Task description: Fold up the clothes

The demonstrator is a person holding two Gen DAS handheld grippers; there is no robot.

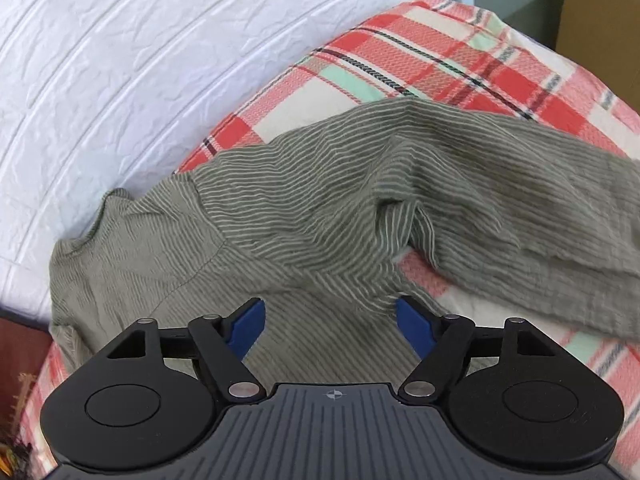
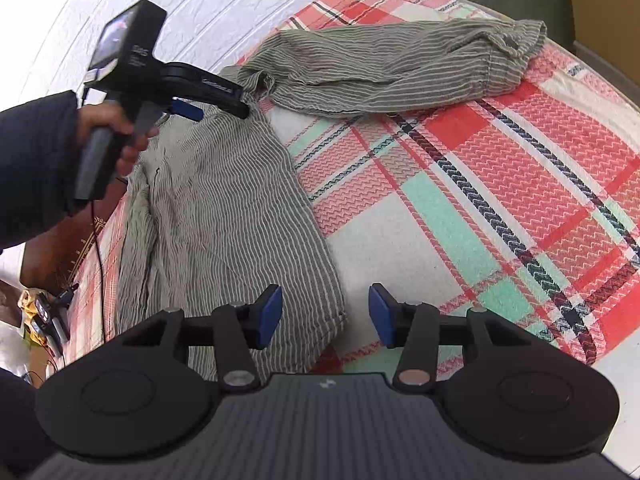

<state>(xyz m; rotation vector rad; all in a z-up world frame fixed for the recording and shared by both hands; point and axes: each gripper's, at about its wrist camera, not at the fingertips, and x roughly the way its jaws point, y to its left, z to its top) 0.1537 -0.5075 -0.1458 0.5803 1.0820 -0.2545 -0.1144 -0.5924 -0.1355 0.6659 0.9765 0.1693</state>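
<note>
Striped shirt [image 2: 224,208] on plaid blanket [image 2: 500,184], both claws agape, lettering illegible.

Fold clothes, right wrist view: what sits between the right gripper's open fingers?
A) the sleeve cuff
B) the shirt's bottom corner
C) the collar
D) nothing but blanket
B. The right gripper is open and the bottom corner of the striped shirt lies between its blue pads, on the plaid blanket; the sleeve lies far off.

readable text: none | left gripper [image 2: 208,110] body: white print, too blurred to read
</note>
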